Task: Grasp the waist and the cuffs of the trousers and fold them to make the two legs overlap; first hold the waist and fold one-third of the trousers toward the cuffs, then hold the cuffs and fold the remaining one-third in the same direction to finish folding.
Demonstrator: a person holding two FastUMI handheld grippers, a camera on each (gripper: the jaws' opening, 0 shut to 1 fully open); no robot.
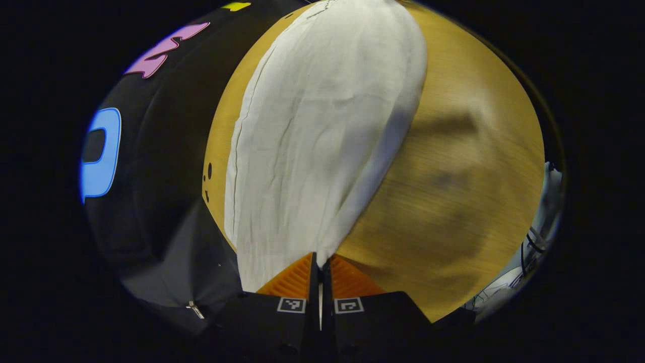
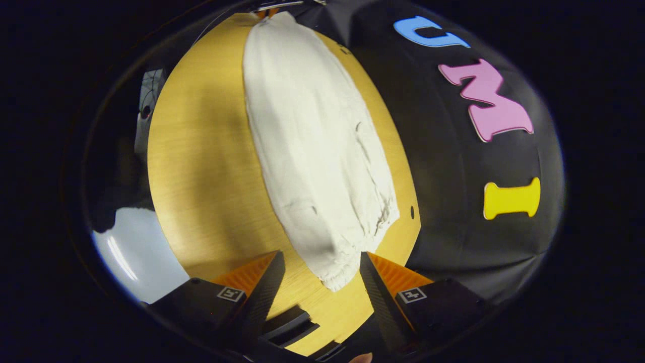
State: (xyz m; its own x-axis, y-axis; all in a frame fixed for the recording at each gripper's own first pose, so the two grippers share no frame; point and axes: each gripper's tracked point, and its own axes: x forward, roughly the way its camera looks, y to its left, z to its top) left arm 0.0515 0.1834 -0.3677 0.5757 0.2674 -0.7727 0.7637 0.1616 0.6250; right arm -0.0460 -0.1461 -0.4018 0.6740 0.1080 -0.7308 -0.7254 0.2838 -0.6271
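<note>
On the tabletop (image 1: 453, 151) my trousers (image 1: 322, 126) lie lengthwise. My left gripper (image 1: 320, 275) has its jaws pinched on the fabric; my right gripper (image 2: 320, 275) hangs wide open around the gathered end.

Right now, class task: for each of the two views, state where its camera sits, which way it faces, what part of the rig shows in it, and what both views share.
Left gripper view: rides on the left tongs, looking along the white wrinkled cloth trousers over the round yellow wooden table; its own fingers, closed on the cloth, show at the bottom.
Right gripper view: rides on the right tongs, facing the trousers' gathered end; its fingers stand open either side.
Shared: the trousers, the table and the booth's black cloth wall.
</note>
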